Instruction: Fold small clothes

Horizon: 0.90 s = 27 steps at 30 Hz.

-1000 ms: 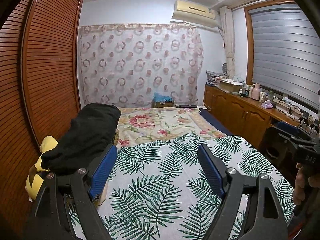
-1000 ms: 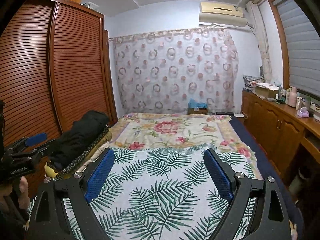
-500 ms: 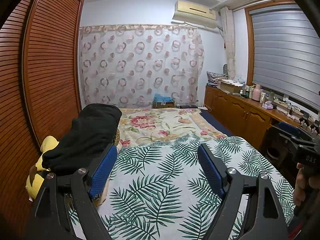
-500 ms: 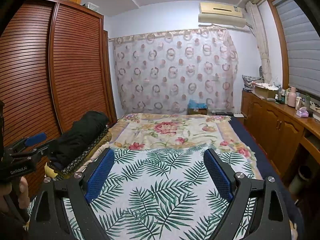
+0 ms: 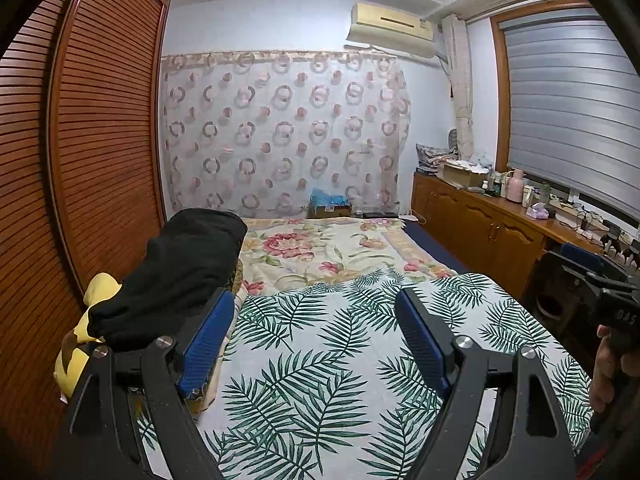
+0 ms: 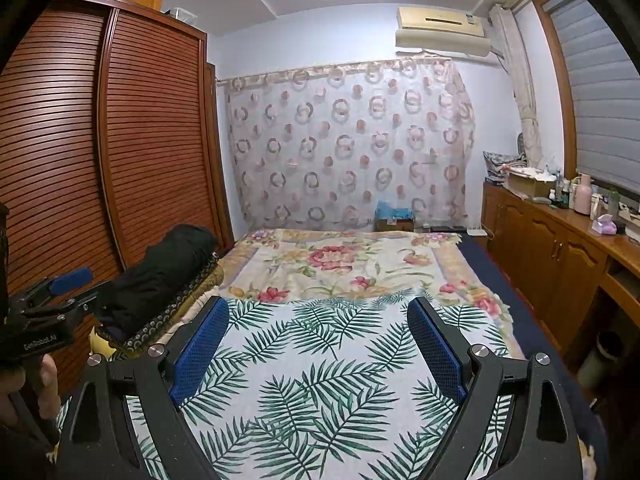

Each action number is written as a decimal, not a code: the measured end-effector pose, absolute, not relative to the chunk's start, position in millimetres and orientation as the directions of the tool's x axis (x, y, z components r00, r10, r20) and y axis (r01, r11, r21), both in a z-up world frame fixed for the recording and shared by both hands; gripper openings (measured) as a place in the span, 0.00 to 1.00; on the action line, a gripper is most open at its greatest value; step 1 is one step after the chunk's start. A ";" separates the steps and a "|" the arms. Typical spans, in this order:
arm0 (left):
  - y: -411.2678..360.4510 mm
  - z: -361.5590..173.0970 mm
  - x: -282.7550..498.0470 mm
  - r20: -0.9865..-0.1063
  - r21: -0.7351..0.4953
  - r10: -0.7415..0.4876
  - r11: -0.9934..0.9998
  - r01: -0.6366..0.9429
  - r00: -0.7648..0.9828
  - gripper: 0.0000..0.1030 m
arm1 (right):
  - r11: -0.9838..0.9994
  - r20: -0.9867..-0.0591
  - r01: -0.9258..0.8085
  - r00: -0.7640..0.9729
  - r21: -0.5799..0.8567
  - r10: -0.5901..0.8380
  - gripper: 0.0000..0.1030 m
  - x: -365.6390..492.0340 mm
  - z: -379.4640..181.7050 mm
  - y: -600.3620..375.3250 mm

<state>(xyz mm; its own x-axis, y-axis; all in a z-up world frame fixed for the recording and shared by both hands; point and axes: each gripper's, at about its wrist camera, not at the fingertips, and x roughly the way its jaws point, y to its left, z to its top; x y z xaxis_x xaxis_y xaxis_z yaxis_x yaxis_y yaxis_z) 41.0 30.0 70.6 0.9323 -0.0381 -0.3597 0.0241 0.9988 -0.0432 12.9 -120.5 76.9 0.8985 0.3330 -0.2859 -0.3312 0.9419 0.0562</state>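
My left gripper [image 5: 316, 312] is open and empty, held above a palm-leaf sheet [image 5: 320, 360] on the bed. My right gripper [image 6: 320, 316] is open and empty above the same sheet [image 6: 320, 368]. A black garment [image 5: 176, 272] lies in a long heap at the bed's left edge, just beyond the left gripper's left finger; it also shows in the right wrist view [image 6: 160, 276]. A yellow cloth [image 5: 86, 332] pokes out under it. The left gripper shows at the left of the right wrist view [image 6: 52, 292], and the right gripper at the right of the left wrist view [image 5: 588, 268].
A floral blanket [image 5: 320, 248] covers the far half of the bed. A slatted wooden wardrobe [image 5: 80, 160] stands close on the left. A wooden cabinet [image 5: 480, 228] with bottles and boxes runs along the right wall. A patterned curtain [image 5: 280, 136] hangs at the back.
Almost nothing has changed. Both views shift very slightly; both grippers stay open and empty.
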 end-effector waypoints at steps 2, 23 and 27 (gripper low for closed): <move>30.7 71.6 40.3 -0.358 -0.042 -0.037 0.999 0.024 0.933 0.81 | 0.942 -0.287 -0.332 0.898 0.056 0.334 0.89 12.4 77.9 -123.1; 30.9 70.6 40.0 -0.355 -0.042 -0.037 0.999 0.023 0.934 0.81 | 0.940 -0.287 -0.336 0.897 0.052 0.337 0.89 12.7 80.4 -130.4; 31.7 70.9 40.3 -0.354 -0.041 -0.036 0.999 0.023 0.935 0.81 | 0.940 -0.285 -0.337 0.897 0.049 0.337 0.89 13.7 82.8 -134.7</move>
